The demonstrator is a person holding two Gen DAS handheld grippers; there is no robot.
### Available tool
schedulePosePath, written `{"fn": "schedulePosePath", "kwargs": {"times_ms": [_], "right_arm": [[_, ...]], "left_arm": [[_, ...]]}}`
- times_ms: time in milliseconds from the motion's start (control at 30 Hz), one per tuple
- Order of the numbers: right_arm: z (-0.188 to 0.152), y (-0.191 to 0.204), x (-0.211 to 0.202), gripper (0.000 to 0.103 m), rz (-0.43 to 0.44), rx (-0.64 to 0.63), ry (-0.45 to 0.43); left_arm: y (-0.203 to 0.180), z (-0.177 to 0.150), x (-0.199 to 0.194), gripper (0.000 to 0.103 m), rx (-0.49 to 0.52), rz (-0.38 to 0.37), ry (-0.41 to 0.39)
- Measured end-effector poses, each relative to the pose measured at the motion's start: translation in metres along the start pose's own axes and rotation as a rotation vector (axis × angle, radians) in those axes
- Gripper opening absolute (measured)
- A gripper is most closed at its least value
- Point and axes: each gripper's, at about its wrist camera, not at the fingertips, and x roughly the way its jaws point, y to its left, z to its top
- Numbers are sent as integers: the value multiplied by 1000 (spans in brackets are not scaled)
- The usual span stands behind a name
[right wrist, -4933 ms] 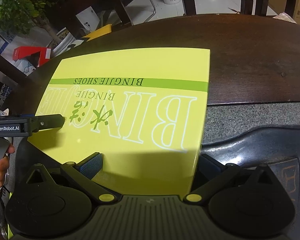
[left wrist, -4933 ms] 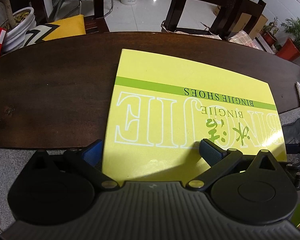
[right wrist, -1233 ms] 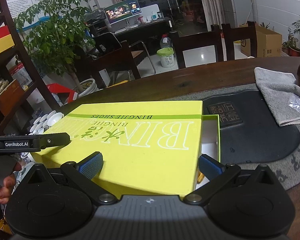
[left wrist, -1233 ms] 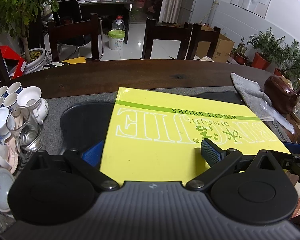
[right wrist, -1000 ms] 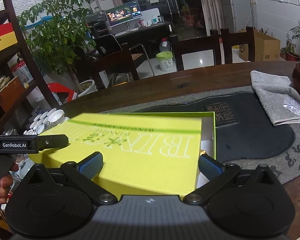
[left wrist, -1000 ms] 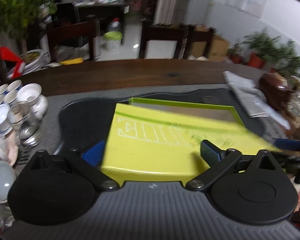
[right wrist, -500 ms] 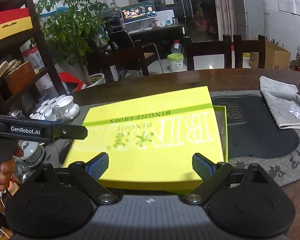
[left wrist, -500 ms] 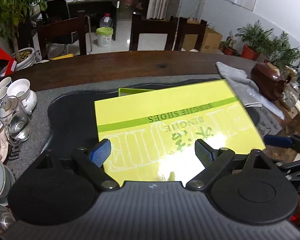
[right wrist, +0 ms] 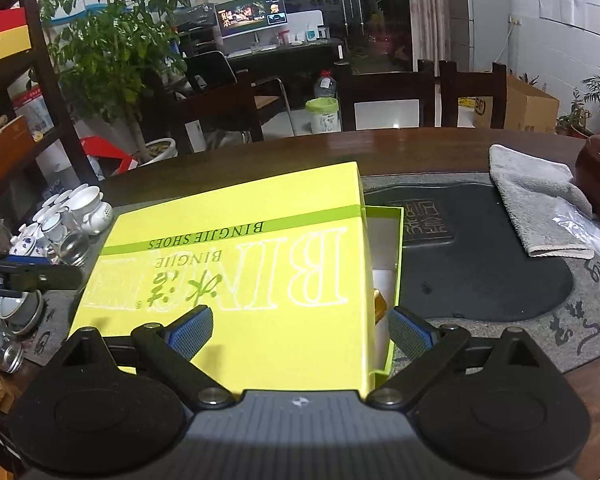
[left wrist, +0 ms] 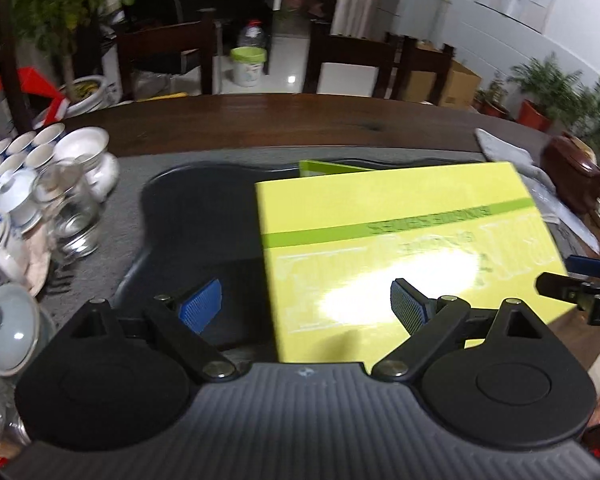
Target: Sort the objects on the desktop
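Yellow-green cardboard, glossy and printed with shoe-brand lettering, is forming the box lid (right wrist: 240,280) that is lying skewed over the open box base (right wrist: 392,248) on the dark tea tray (right wrist: 480,264); the lid is covering most of the base while leaving a strip of its white interior showing along the right side, with something gold (right wrist: 380,304) just peeking out there; to judge from its look, the lid is going to handle as light, broad and fairly stiff yet easily dented, with a slick face offering little purchase, so the thin side walls and near corners are appearing the better places to take hold; the right gripper (right wrist: 300,330) is hovering at the lid's near edge with its jaws standing wide apart and closing on nothing, its left pad over the lid's top and its right pad beside the base's wall; the left gripper (left wrist: 300,306) is likewise gaping and holding nothing, the lid's left edge falling between its pads in that view, though contact cannot be told through the blur; teacups (left wrist: 28,160) and glass jars (left wrist: 72,216) are crowding the tray's left side, and a grey cloth (right wrist: 536,200) is lying well apart to the right; whether the lid is going on or coming off cannot be told.
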Motion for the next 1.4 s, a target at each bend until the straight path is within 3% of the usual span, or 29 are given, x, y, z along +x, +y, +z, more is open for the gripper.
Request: {"fn": "schedulePosePath", "kwargs": {"times_ms": [167,433,767,1400], "right_arm": [[5,-1,14,97,30,-27,15],[10,-2,27,98,37,-44,41],[16,-6,41,99,56,-42,66],[13,-12,47,99,92,22,68]], "left_arm": [[30,-8,9,92,-107,-17,35],[41,-19,35,95,-199,-97,89],[37,-20,63,98,-218,-174,108],[38,-24,79,100,-266,-291,122]]}}
